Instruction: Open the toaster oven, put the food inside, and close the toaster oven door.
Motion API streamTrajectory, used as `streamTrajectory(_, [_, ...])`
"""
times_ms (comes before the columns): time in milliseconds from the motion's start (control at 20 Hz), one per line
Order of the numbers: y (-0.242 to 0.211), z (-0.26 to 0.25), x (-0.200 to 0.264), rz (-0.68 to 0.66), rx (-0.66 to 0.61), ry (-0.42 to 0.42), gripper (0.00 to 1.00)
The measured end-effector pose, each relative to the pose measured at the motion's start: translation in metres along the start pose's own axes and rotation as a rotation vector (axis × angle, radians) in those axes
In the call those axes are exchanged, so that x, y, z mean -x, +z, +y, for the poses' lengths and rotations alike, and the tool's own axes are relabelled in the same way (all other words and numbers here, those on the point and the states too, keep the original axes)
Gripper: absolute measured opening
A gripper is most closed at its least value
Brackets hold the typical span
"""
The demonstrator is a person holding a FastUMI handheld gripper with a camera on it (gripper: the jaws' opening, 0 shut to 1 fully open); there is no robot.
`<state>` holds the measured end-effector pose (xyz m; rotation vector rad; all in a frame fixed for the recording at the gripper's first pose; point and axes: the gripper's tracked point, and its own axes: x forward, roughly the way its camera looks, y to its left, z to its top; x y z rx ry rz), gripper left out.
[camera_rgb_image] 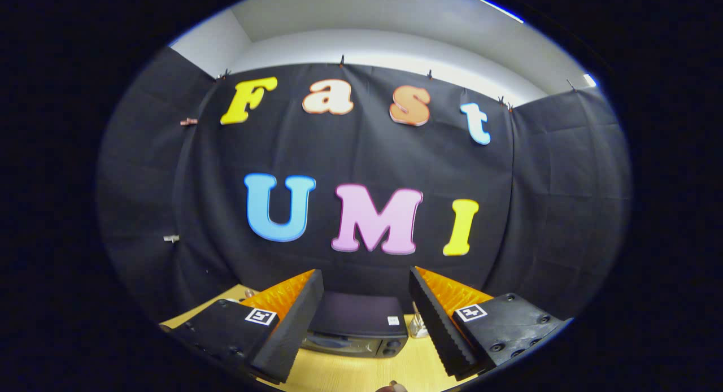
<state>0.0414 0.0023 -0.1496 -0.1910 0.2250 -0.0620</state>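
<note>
Toaster oven [357, 324] sits on the tabletop [361, 369], beyond the fingers and seen in the gap between them — dark top w/ a small pale sticker near its back right corner, glass door facing this way, knobs at the right of the front. Door looks closed; can't see what's inside, glass too dark and small. Food can't be made out for certain; a small brownish bit [392, 387] shows on the tabletop just ahead of the fingers, too cut off to tell what it is.

Hand-held gripper [366, 318] is wide open, fingers well apart, nothing between them and nothing held. It hangs above the tabletop, pointing at the oven but apart from it.

A small clear object [418, 324], maybe glass, stands just beside the oven's right side, next to the right finger — can't tell if it holds anything. A small metal thing [249, 293] sits near the far left of the tabletop.

Tabletop is light wood. Black cloth walls [565, 200] on three sides, clipped at the top; pale wall and ceiling [384, 36] above.
</note>
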Motion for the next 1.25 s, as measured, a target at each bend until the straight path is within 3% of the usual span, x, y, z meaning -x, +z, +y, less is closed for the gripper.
streamTrajectory(200, [0.071, 0.019, 0.012, -0.103, -0.075, 0.077, 0.97])
streamTrajectory(350, [0.111, 0.02, 0.028, -0.185, -0.11, 0.07, 0.97])
streamTrajectory(600, [0.119, 0.017, 0.063, -0.218, -0.039, 0.049, 0.97])
streamTrajectory(1250, [0.134, 0.005, 0.075, -0.243, -0.102, 0.032, 0.96])
